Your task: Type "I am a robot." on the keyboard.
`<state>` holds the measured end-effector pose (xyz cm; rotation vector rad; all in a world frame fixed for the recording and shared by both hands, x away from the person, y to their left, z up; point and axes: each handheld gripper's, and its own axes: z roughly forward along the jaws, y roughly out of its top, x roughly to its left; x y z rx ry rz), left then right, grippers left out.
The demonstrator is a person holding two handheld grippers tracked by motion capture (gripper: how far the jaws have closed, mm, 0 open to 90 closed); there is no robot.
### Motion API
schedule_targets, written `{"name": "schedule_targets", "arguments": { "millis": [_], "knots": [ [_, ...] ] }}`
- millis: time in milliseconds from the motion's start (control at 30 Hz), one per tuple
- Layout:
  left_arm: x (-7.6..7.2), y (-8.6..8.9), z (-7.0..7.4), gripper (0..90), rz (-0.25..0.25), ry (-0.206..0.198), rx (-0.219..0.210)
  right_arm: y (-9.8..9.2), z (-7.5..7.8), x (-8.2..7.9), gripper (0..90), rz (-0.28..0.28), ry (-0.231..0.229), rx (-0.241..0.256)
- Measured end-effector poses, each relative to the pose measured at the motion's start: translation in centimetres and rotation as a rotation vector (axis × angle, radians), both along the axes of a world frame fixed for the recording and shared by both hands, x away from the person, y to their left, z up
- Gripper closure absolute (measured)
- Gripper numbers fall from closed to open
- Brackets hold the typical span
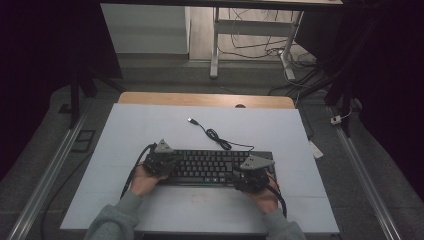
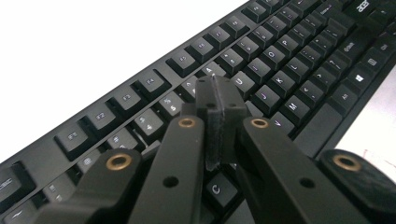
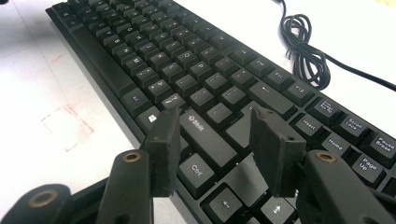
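The keyboard (image 1: 220,166) lay mid-table. The left gripper (image 2: 215,100), jaws pressed together and empty, hovered over the letter keys; the right gripper (image 3: 219,144), jaws apart and empty, straddled Shift. Stray keypresses were likely.

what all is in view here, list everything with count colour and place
keyboard: 1, black, near middle of the mat, under both grippers
cable: 1, black, coiled behind the keyboard, plug end lying loose on the mat
mat: 1, pale blue-white, covering the table
table: 1, wooden, far edge showing beyond the mat
desk frame: 1, pale, on the floor beyond the table
left gripper: 1, black, jaws closed together over the keys
right gripper: 1, black, jaws apart over the Shift key
sleeves: 2, grey, bottom edge
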<state>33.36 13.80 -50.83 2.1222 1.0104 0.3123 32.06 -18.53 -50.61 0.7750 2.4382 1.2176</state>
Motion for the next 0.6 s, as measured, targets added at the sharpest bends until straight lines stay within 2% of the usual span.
{"name": "schedule_targets", "arguments": {
  "millis": [200, 467, 600],
  "knots": [
    [0.6, -0.9, -0.4, 88.9, -0.008, 0.002, 0.038, 0.1, -0.1, 0.0, 53.3, 0.003, 0.003, -0.003],
    [1.0, -1.2, -0.8, 89.0, 0.003, 0.026, 0.076, -0.1, 0.0, 0.0, 53.2, -0.003, -0.001, 0.003],
    [1.1, -1.3, -1.2, 89.0, 0.009, 0.028, 0.083, -0.3, 0.1, -0.1, 53.1, -0.01, -0.006, -0.002]
  ]
}}
